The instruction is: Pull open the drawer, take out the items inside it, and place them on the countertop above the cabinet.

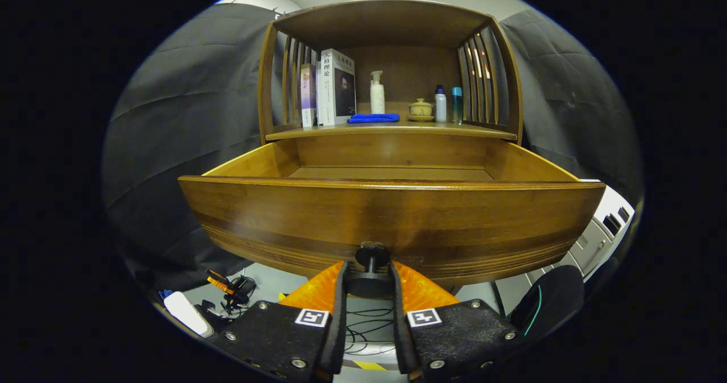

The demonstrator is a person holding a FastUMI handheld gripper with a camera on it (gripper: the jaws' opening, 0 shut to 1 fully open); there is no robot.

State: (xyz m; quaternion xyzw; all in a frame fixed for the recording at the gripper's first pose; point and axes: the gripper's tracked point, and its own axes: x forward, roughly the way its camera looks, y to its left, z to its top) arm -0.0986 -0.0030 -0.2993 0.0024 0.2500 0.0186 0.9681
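— Where are the jaws right now?
— The gripper (369,278) is pinching the dark knob (370,270) on the drawer (392,218) front, one finger pressed on each side.
— And the drawer?
— Pulled well out from the cabinet (392,25); what shows of its wooden floor is bare.
— On the worktop (392,131) above?
— Far back: books (336,86) at left, a white pump bottle (377,93) behind a blue cloth (374,118), a small lidded cup (421,109), then two bottles (448,104) at right.
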